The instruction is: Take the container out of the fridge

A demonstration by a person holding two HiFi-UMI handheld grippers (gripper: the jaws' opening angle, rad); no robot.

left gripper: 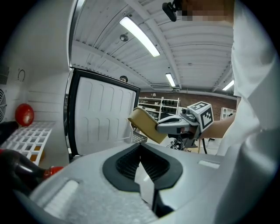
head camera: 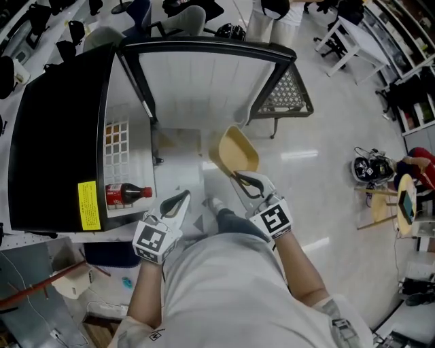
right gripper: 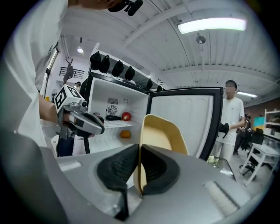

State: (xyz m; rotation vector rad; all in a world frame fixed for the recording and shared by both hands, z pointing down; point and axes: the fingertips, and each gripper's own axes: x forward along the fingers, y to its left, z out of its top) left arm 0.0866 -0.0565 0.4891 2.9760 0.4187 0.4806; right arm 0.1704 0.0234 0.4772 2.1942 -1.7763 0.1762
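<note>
In the head view the container (head camera: 236,151) is out of the fridge (head camera: 61,136), over the floor at 12 o'clock from the right gripper (head camera: 248,182), with its long axis running from 5 to 11 o'clock. In the left gripper view, the left gripper (left gripper: 141,148) has its jaws together on nothing. In the right gripper view the jaws pinch the container's rim, its hollow facing 3 o'clock. Removal looks done, so the next move calls for somewhere to set it down.

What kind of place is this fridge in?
Probably a lab or workshop, not a home kitchen: office chairs and white work tables stand near the small fridge, with storage shelving beyond.
</note>
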